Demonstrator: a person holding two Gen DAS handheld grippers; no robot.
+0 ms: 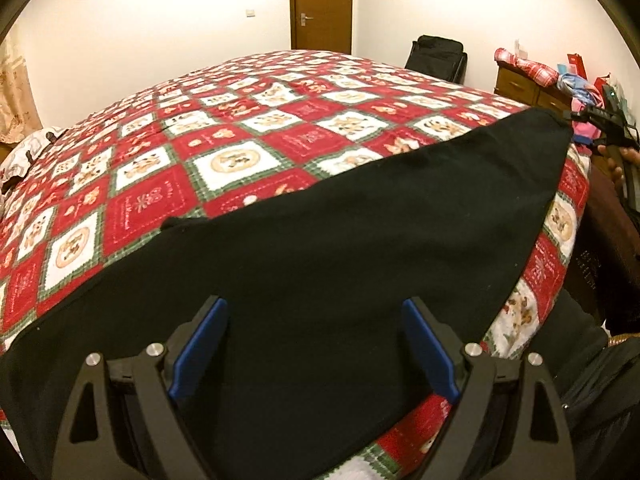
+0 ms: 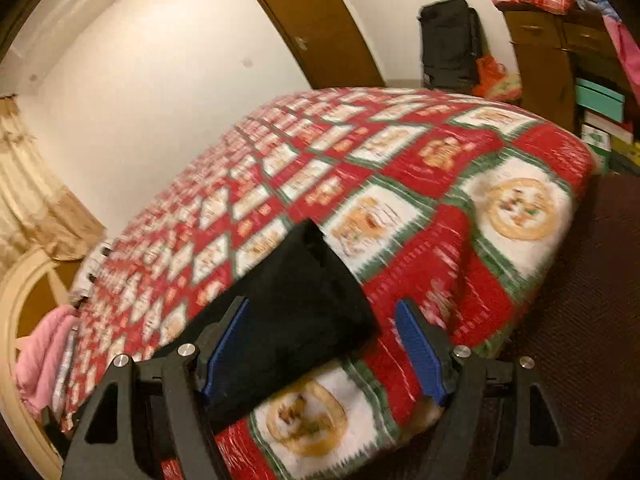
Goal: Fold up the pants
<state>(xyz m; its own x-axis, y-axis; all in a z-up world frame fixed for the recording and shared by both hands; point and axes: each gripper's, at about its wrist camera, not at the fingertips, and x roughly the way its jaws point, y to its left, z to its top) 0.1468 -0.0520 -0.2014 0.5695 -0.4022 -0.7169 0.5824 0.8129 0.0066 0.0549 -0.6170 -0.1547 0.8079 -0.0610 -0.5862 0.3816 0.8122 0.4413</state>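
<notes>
Black pants [image 1: 340, 240] lie flat on the near part of a bed with a red, white and green patchwork quilt [image 1: 240, 136]. My left gripper [image 1: 315, 302] hovers over the pants' near part, jaws wide open and holding nothing. At the right edge of the left wrist view, a hand holds my right gripper [image 1: 612, 128] beyond the pants' far corner. The right wrist view is motion-blurred. It shows one end of the pants [image 2: 304, 300] on the quilt [image 2: 420, 200] below my open right gripper [image 2: 323, 304], closer to the left finger [image 2: 224, 336] and not gripped.
A brown door [image 1: 320, 4], a black suitcase [image 1: 438, 58] and a wooden dresser [image 1: 524, 84] piled with clothes stand past the bed. Stacked boxes [image 2: 600, 116] sit by the dresser. A pink cloth [image 2: 44, 356] lies at the bed's left end. Dark floor [image 2: 580, 300] borders the bed's right side.
</notes>
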